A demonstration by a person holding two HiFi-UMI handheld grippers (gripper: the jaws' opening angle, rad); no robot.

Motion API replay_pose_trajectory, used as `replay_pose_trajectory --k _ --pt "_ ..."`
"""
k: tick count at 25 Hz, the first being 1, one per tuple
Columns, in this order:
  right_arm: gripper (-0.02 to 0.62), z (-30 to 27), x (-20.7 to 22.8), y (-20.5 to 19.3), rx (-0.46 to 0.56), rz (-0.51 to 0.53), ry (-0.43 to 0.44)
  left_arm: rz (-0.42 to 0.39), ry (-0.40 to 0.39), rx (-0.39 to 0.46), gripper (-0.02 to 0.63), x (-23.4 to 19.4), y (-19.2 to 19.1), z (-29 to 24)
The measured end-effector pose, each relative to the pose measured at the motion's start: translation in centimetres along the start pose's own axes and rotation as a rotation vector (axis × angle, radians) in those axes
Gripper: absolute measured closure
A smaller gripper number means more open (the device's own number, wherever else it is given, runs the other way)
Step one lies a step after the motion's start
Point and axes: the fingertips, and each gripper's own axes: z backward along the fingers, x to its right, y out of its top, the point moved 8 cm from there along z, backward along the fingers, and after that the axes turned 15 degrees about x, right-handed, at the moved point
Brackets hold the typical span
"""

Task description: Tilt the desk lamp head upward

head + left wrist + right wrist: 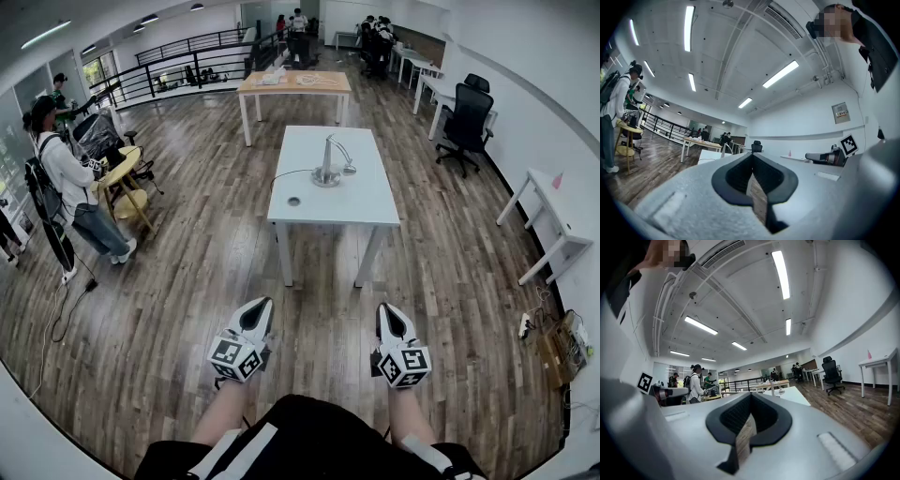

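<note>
So your left claw (261, 307) and right claw (386, 311) are clenched empty: desk lamp (330, 165) sits far off on tabletop (367, 202), unreached.

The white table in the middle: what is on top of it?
On the white table stands a desk lamp, its cable running toward the left edge. A small dark round spot sits near the front; too small to identify.

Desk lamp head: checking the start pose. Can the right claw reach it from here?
Probably not yet: the right claw is well short of the white rectangular table bearing the silver metal desk lamp. Only wooden floor lies between.
</note>
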Motion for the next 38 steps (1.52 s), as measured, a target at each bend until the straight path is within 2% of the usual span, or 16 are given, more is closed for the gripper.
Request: replay_pose_trajectory --k 19,30,38 --pt "0.598 1.8 5.0 1.3 0.005 -0.004 -0.022 0.002 -0.014 0.017 0.606 4.1 -1.6 -2.7" --pt "0.596 2.7 9.2 1.4 -0.019 -0.031 0.021 -0.033 0.072 0.012 0.607 6.3 -2.6 -3.0" --pt "0.595 -0.2 10.7 0.6 -0.003 -0.07 0.0 -0.059 0.074 0.013 0.607 4.7 -2.5 -5.2"
